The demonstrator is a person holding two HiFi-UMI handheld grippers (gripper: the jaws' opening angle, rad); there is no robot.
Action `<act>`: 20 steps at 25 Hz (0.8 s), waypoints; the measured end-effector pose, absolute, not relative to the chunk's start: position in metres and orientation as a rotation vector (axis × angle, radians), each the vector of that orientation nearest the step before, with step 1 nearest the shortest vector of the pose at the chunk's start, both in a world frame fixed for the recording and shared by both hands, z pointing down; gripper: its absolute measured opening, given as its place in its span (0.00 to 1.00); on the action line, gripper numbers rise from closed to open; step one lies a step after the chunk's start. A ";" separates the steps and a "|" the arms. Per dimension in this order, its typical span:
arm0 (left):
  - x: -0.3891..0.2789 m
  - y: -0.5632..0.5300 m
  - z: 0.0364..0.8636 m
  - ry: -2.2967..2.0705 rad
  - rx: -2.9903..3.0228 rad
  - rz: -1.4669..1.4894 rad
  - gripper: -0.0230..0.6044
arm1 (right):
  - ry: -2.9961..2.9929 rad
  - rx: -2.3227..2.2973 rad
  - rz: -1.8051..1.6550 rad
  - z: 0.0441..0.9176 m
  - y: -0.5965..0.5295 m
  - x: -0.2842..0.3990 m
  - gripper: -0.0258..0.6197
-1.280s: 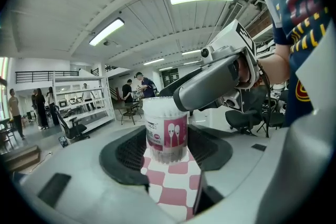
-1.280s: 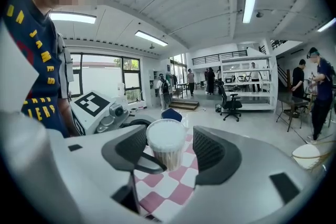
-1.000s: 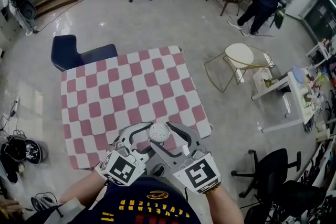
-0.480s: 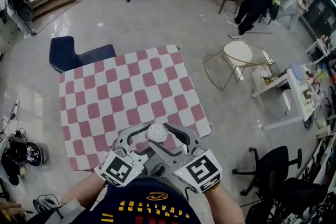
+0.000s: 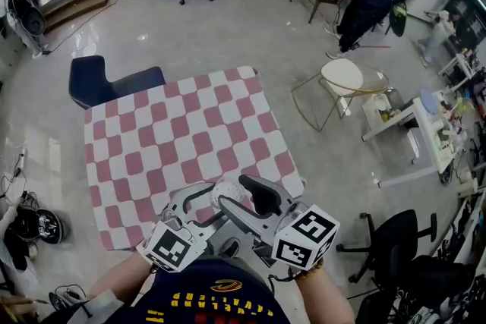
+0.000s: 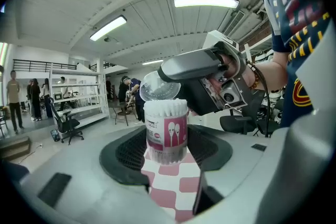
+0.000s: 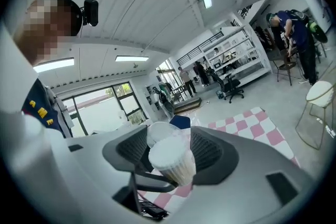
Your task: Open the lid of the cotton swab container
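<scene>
The cotton swab container (image 6: pixel 167 128), a clear tub with a pink label and packed with white swabs, stands upright between the pads of my left gripper (image 6: pixel 167 148), which is shut on it. Its top is uncovered. The clear round lid (image 6: pixel 159 86) hangs tilted just above and behind the rim, with my right gripper (image 6: pixel 181 72) shut on it. In the right gripper view the lid (image 7: pixel 156 132) sits between the jaws of the right gripper (image 7: pixel 165 145), with the swab tops (image 7: pixel 172 157) right below. In the head view both grippers (image 5: pixel 203 202) (image 5: pixel 241 195) meet over the table's near edge.
A pink and white checkered table (image 5: pixel 175 136) lies ahead of me. A dark blue chair (image 5: pixel 102 80) stands at its far left corner. To the right are a round white side table (image 5: pixel 343 76) and a black office chair (image 5: pixel 391 246). A person stands far back.
The lid sat flat on the container before. Now my right gripper has tipped up and to the right, and the lid is off the rim. The left gripper has stayed in place.
</scene>
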State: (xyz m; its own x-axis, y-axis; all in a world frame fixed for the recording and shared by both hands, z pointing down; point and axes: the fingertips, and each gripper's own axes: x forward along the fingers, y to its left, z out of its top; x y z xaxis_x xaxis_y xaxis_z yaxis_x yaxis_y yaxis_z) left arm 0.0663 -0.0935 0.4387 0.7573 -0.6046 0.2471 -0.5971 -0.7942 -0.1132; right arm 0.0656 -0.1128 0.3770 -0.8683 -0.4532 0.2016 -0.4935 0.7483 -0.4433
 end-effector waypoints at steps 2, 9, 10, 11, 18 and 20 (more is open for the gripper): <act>0.066 -0.094 0.438 1.001 -2.933 -0.415 0.43 | -2.880 0.820 0.744 0.370 -0.120 0.070 0.43; 0.064 -0.092 0.439 1.013 -2.942 -0.407 0.43 | -2.898 0.919 0.793 0.360 -0.146 0.090 0.43; 0.064 -0.092 0.439 1.011 -2.939 -0.408 0.43 | -2.897 0.933 0.805 0.360 -0.149 0.092 0.43; 0.063 -0.091 0.439 1.008 -2.934 -0.409 0.43 | -2.896 0.947 0.816 0.361 -0.152 0.094 0.43; 0.065 -0.093 0.434 0.996 -2.924 -0.400 0.43 | -2.883 0.990 0.863 0.366 -0.166 0.101 0.43; 0.067 -0.091 0.430 0.988 -2.932 -0.387 0.43 | -2.878 0.996 0.877 0.369 -0.170 0.102 0.43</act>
State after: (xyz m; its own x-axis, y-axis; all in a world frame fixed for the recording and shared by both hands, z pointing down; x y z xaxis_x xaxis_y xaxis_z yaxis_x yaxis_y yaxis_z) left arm 0.0666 -0.0915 0.4304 0.7684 -0.5987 0.2259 -0.5928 -0.7990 -0.1011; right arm 0.1019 -0.1699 0.3695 -0.8022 -0.5783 0.1485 -0.5628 0.6495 -0.5113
